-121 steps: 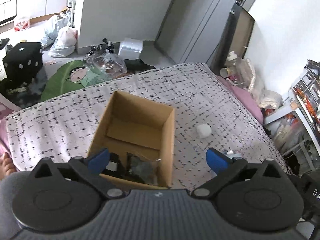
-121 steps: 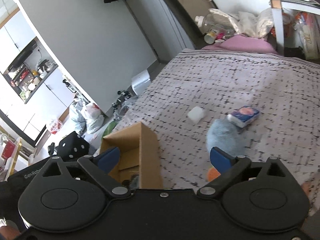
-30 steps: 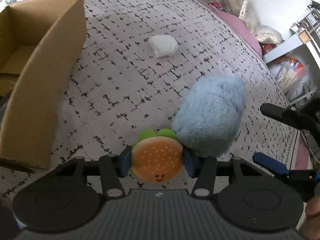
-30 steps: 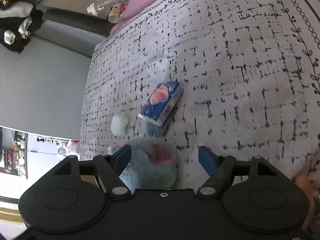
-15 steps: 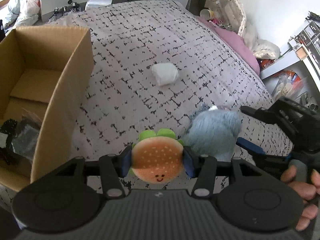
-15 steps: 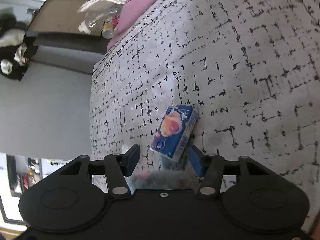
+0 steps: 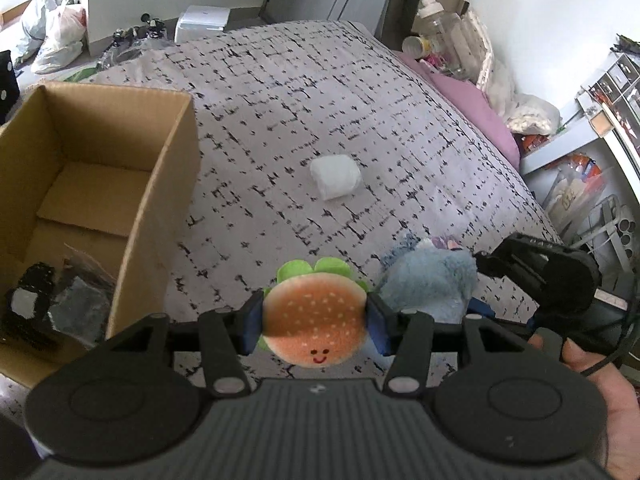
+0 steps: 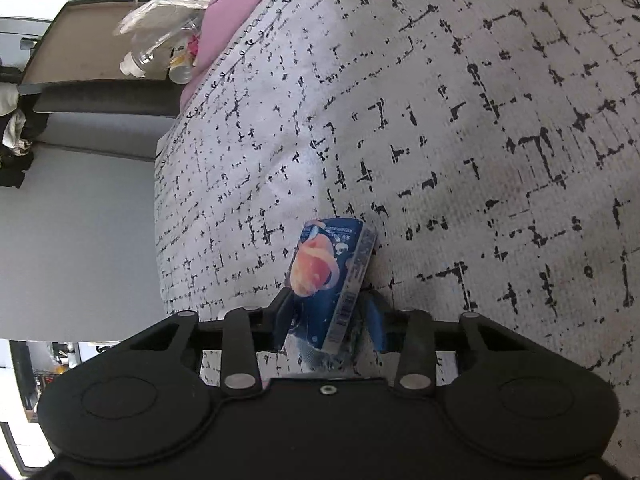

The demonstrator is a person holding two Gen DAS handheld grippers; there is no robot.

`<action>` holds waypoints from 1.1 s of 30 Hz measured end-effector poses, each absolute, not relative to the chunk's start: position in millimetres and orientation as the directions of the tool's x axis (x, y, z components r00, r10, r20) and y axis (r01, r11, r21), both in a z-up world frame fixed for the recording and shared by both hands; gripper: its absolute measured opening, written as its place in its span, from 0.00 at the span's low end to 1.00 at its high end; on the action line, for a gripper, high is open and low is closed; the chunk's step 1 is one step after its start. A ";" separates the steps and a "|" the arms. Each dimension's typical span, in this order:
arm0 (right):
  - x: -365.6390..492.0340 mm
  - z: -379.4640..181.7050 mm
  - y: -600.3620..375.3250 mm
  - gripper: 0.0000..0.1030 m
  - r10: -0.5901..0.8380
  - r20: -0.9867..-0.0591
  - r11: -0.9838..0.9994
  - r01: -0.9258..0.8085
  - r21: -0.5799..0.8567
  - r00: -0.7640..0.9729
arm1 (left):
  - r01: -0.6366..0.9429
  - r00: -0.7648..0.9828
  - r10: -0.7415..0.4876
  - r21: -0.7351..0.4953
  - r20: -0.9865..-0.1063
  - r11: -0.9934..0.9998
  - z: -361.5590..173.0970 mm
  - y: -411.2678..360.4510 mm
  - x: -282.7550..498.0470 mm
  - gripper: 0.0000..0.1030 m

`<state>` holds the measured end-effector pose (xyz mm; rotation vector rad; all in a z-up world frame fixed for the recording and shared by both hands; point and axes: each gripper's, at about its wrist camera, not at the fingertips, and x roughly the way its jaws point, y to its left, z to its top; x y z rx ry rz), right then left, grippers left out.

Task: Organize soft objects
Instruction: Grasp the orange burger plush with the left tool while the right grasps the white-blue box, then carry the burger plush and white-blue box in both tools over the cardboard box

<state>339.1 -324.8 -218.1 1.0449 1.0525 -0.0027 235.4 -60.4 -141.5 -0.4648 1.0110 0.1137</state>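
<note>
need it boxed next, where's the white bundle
In the left wrist view, the white bundle lies alone mid-bedspread, right of the cardboard box, beyond the burger plush.

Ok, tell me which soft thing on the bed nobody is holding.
The white bundle: it lies alone on the bedspread. The left tool grips the burger plush; the right tool has the blue plush.

Count, both views:

- Grippers: two. Left gripper (image 7: 315, 326), right gripper (image 7: 478, 288).
- Hands in view: one, the person's right hand (image 7: 612, 400).
- Burger plush toys (image 7: 315, 326): one.
- Blue furry plush toys (image 7: 430, 284): one.
- White soft bundles (image 7: 335, 176) on the bed (image 7: 280, 100): one.
- Tissue packs (image 8: 332, 280): one, blue with a peach print.
- Cardboard boxes (image 7: 156, 216): one. Dark items inside; number cannot be told.
- White bags (image 7: 52, 40) on the floor: at least two.
- White containers (image 7: 203, 22) on the floor: one.
</note>
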 end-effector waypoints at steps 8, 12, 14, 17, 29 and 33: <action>327.2 -195.4 -333.2 0.21 0.369 -0.721 0.612 0.431 0.664 0.586 | -0.308 0.543 -0.095 -0.303 -0.834 0.902 -132.2 -52.6 233.8 0.50; 317.8 -183.9 -337.3 0.20 0.351 -0.717 0.629 0.416 0.657 0.602 | -0.308 0.559 -0.087 -0.304 -0.825 0.902 -123.0 -49.5 230.1 0.50; 311.6 -178.2 -338.6 0.19 0.366 -0.708 0.630 0.399 0.666 0.604 | -0.311 0.566 -0.083 -0.306 -0.820 0.900 -118.3 -47.1 227.2 0.50; 302.0 -166.8 -339.1 0.19 0.379 -0.693 0.637 0.370 0.677 0.613 | -0.314 0.577 -0.078 -0.309 -0.813 0.898 -111.4 -43.2 222.1 0.50; 272.3 -135.1 -337.4 0.19 0.473 -0.575 0.593 0.241 0.768 0.668 | -0.319 0.627 -0.051 -0.316 -0.777 0.894 -78.9 -27.5 202.3 0.50; 262.9 -127.6 -328.6 0.19 0.514 -0.542 0.590 0.184 0.786 0.665 | -0.325 0.641 -0.040 -0.319 -0.766 0.890 -70.8 -20.0 194.3 0.50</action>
